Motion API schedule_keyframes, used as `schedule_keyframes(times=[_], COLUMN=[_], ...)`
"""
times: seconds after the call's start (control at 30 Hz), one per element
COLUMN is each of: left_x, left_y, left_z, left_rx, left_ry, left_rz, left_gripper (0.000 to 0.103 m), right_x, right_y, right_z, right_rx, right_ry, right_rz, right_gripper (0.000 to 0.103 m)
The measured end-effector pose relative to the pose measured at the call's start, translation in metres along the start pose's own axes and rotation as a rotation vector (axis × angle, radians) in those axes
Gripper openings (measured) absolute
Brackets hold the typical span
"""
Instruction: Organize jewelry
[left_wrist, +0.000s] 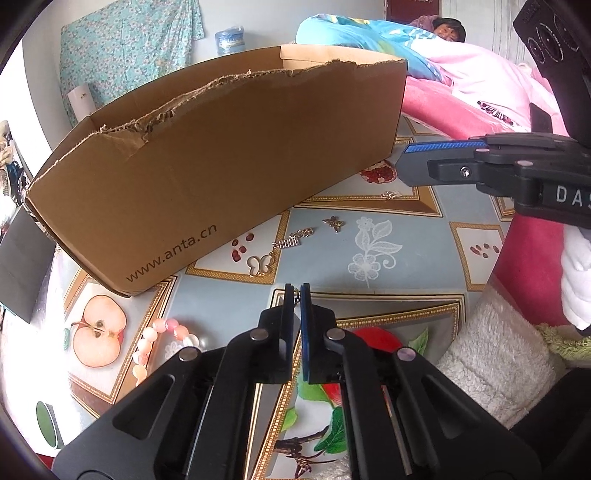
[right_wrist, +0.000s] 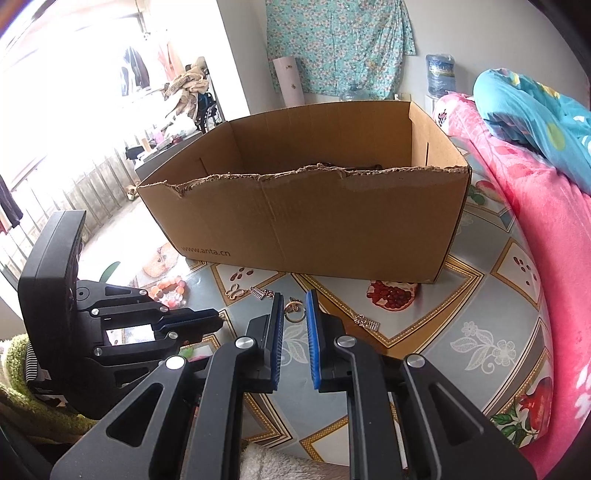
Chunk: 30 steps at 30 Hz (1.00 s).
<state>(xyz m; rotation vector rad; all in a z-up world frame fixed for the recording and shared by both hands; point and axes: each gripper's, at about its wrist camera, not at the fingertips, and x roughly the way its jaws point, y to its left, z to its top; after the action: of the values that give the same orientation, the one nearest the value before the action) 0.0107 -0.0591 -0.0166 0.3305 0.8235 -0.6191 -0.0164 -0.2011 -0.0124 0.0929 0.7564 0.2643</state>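
Left gripper has its pads nearly together with a thin dark link showing between the tips, so it looks clamped on a small chain piece, though what hangs below is hidden; right gripper is apart and empty, hovering over a ring on the tablecloth. The rest lies loose in front of the box: butterfly pendant, small butterfly charm, pink bead bracelet. I'd lift left clear of the torn front wall before releasing, and lower right straight down so the pads straddle the ring rim.
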Motion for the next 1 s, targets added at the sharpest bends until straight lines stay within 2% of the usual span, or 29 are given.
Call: schedule_keyframes(times=[0.13,0.33,0.5,0.77,1.0], left_x=[-0.003,0.0,0.007,0.011,0.012], left_y=[0.001,0.0,0.006,0.011,0.007], left_z=[-0.002,-0.005,-0.005,0.0,-0.001], left_rx=[0.006,0.045,0.06,0.096,0.102], left_ry=[-0.015,0.007,0.013,0.014,0.0], left_rz=[0.003,-0.029,-0.072,-0.129,-0.123], left_gripper=[0.007,0.029,0.029,0.011,0.011], right_x=[0.0,0.002,0.006,0.012,0.014], right_y=[0.001,0.004,0.004,0.005,0.006], right_z=[0.0,0.0,0.0,0.001,0.003], right_rx=[-0.002,-0.007,-0.002,-0.001,0.001], right_ry=[0.0,0.007,0.016,0.032,0.032], right_rz=[0.003,0.006,0.006,0.003,0.002], right_gripper=[0.013,0.013,0.013,0.013,0.013])
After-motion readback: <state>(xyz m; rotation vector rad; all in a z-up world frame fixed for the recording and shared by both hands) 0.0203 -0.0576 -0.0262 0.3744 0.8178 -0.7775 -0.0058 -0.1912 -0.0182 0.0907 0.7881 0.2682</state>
